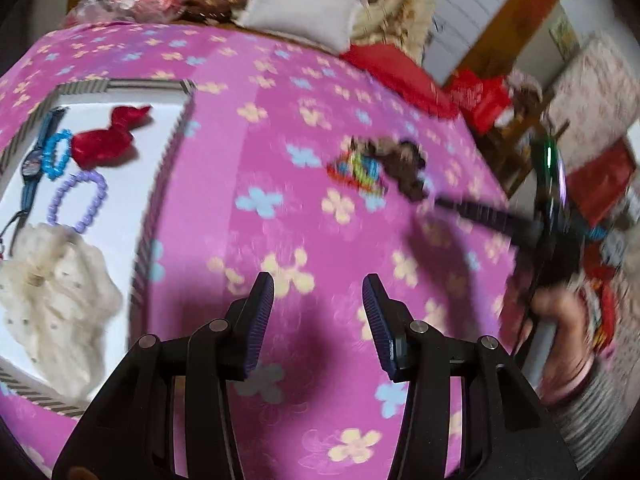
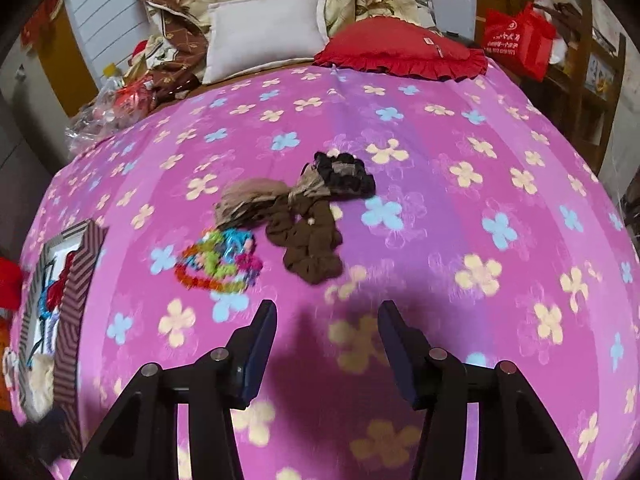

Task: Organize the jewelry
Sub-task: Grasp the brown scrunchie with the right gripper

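A pink flowered bedspread [image 2: 440, 184] covers the bed. On it lies a heap of bright hair ties [image 2: 218, 264] beside brown scrunchies [image 2: 310, 244], a beige one [image 2: 246, 204] and a black one [image 2: 346, 174]. The same heap [image 1: 372, 168] shows blurred in the left wrist view. At the left, a striped-rim box [image 1: 176, 136] holds a watch [image 1: 34, 160], a blue bracelet [image 1: 56, 154], a red bow [image 1: 108, 138], a purple bead bracelet [image 1: 80, 200] and a white fluffy piece [image 1: 56, 296]. My left gripper [image 1: 318, 312] is open and empty over bare bedspread. My right gripper [image 2: 326, 316] is open and empty, just short of the heap.
A white pillow [image 2: 266, 30] and a red frilled pillow [image 2: 400, 50] lie at the head of the bed. Plastic bags [image 2: 116, 108] crowd the far left corner. A red bag [image 2: 518, 42] sits on wooden shelves at the right. A person's hand [image 1: 560, 320] holds the right tool.
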Demonstrator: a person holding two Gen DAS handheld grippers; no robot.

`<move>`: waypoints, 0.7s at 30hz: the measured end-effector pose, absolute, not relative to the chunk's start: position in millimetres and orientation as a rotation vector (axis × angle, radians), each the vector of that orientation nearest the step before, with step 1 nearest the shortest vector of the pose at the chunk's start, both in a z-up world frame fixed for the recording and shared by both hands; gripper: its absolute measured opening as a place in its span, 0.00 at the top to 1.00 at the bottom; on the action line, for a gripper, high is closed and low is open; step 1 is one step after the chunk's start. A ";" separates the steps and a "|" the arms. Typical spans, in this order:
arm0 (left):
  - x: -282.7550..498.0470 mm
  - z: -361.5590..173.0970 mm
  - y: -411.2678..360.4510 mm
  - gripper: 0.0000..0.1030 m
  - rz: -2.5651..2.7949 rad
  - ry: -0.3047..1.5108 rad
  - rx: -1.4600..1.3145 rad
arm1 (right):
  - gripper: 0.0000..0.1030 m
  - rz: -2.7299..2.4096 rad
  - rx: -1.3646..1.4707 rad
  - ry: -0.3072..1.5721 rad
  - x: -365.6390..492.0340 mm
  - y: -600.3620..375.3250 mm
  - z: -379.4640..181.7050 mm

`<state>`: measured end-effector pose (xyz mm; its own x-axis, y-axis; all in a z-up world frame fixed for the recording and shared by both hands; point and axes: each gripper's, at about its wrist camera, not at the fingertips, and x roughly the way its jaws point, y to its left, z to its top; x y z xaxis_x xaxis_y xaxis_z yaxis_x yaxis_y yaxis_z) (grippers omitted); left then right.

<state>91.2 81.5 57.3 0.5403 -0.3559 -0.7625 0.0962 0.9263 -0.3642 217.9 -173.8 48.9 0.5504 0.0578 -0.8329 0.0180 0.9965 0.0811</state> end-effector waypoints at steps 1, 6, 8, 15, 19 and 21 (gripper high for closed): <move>90.4 51.6 82.2 0.56 -0.275 0.970 -0.286 | 0.50 0.023 0.074 0.987 222.7 -171.0 48.2; 95.7 27.8 86.0 0.56 -0.280 1.008 -0.257 | 0.50 0.015 0.033 0.980 259.8 -156.7 46.0; 95.4 25.9 88.4 0.56 -0.292 1.008 -0.266 | 0.50 -0.009 0.037 0.992 278.3 -154.3 38.7; 97.2 22.9 89.1 0.56 -0.301 1.006 -0.253 | 0.66 -0.023 0.052 1.035 303.4 -144.4 15.1; 99.6 20.1 88.0 0.56 -0.302 1.019 -0.256 | 0.77 0.072 0.079 1.080 274.1 -150.5 18.1; 98.3 21.9 87.3 0.56 -0.304 1.013 -0.251 | 0.77 0.099 0.061 1.101 249.4 -154.9 17.8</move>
<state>98.3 87.3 21.9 0.4939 -0.3632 -0.7901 0.1328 0.9294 -0.3442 249.4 -154.9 17.8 0.4490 0.1107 -0.8867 -0.0500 0.9939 0.0988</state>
